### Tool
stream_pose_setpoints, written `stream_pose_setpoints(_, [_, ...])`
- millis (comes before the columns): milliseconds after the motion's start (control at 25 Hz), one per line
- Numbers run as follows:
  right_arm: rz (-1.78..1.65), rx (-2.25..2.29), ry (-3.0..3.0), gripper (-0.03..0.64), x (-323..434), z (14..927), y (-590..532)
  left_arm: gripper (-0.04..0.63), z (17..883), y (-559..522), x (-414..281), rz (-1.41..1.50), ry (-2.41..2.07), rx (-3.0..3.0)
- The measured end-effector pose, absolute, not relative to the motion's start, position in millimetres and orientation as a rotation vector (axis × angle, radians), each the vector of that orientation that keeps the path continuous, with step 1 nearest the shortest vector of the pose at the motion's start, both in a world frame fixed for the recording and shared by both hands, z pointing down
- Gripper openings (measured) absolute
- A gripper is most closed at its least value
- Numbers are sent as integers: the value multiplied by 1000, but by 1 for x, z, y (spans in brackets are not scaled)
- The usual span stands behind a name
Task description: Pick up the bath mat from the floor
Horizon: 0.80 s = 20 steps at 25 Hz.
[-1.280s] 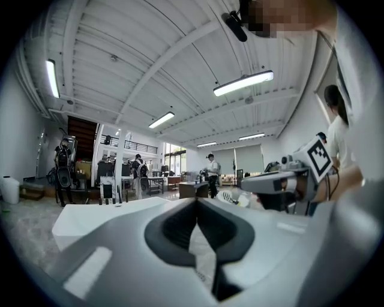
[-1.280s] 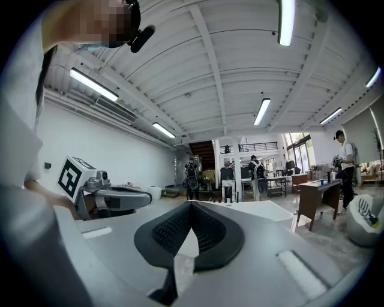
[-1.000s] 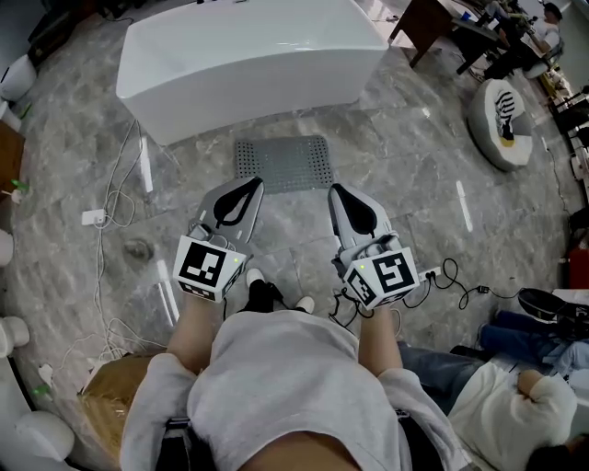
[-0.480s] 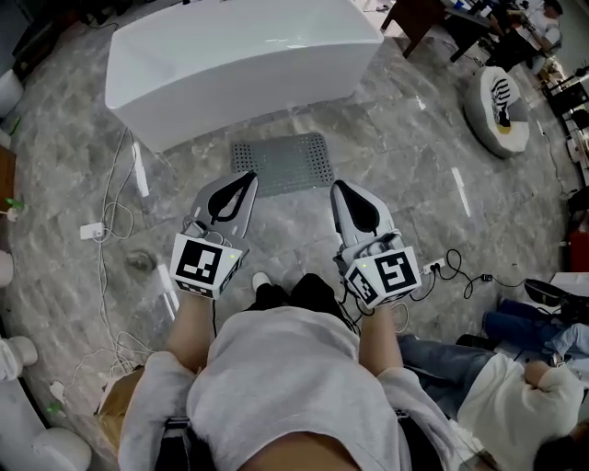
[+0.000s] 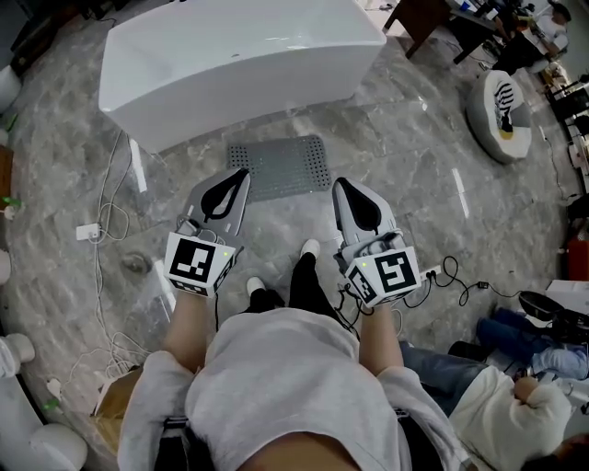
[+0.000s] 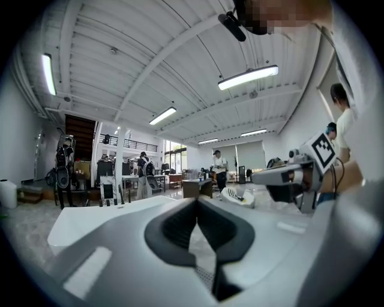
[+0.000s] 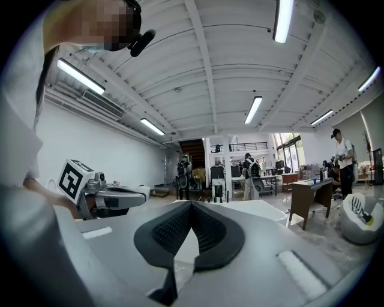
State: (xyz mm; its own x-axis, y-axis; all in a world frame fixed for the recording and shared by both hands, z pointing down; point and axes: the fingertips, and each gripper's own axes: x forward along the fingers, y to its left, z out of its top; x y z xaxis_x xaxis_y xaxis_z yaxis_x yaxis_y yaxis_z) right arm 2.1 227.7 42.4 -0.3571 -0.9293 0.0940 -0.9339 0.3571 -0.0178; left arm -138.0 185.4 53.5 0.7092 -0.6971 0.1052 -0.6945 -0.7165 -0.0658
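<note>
A grey perforated bath mat [image 5: 282,166] lies flat on the marble floor, right in front of a white bathtub [image 5: 230,64]. My left gripper [image 5: 241,173] is held level with its tips over the mat's near left corner, jaws shut and empty. Over the floor just right of the mat, my right gripper [image 5: 339,185] is also shut and empty. In the left gripper view the shut tips [image 6: 197,201] point at the tub, and a strip of the mat [image 6: 205,277] shows low between the pads. The right gripper view has its shut tips [image 7: 191,205] aimed at the tub too.
White cables and a plug [image 5: 90,231] trail over the floor at left. A black cable [image 5: 457,279] runs at right. A round white cushion seat [image 5: 502,115] sits at far right, a dark wooden table [image 5: 428,20] behind the tub. Another person's legs [image 5: 479,363] lie at lower right.
Both grippers have come forward toward the mat and tub as the person stepped ahead; a foot now shows between them. Jaws stay shut.
</note>
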Motion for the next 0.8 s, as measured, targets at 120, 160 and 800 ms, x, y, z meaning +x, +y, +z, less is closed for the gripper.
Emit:
stream_pose_setpoints(120, [103,1717,-2543,-2,16,40,209,2,51,167,-129,-193,1213,-2862])
stream_pose_setpoints(160, [102,1707,-2548,-2,21,39,202,1,49,160,-125,-188,1227,-2857])
stream_pose_setpoints(800, [87,1565,-2656,-2,98,37,103,1,51,87,-52,-205,1390,-2779])
